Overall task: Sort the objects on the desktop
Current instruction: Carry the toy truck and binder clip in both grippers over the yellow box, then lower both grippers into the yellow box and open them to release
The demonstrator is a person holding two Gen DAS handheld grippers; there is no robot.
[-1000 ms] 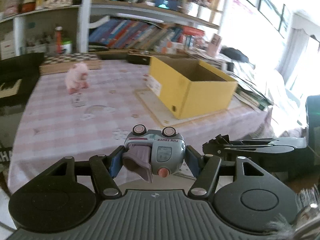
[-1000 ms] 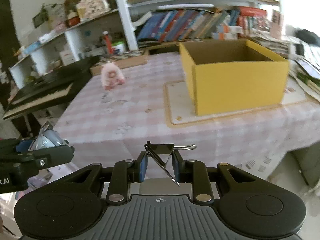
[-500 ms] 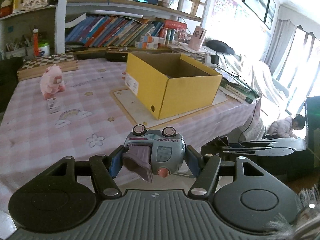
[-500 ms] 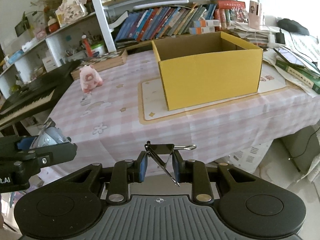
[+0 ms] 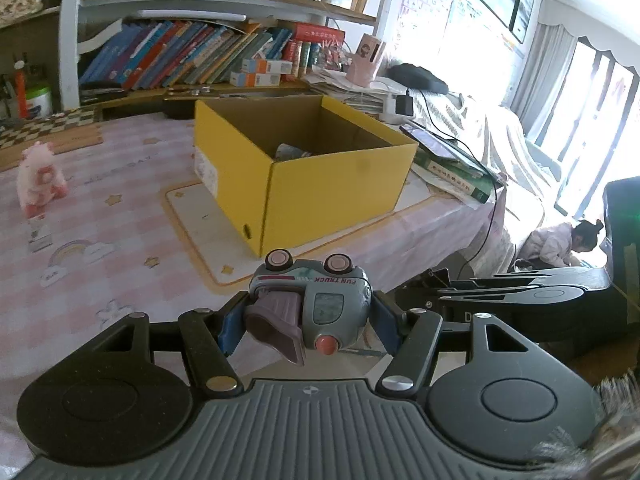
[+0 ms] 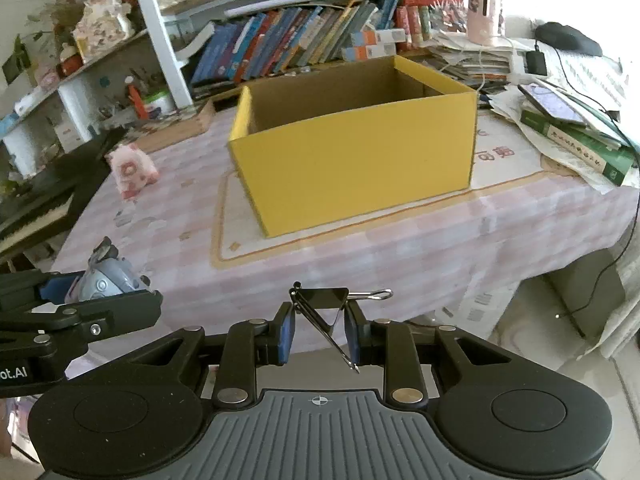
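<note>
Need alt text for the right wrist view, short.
The right gripper holds a black binder clip in its jaws, off the near edge of a pink checked table with an open yellow cardboard box. At left, the left gripper carries a grey toy truck; a pink plush stands behind.

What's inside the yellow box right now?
The left wrist view shows a greyish item lying on the floor of the yellow box; its near walls hide the remaining floor.
</note>
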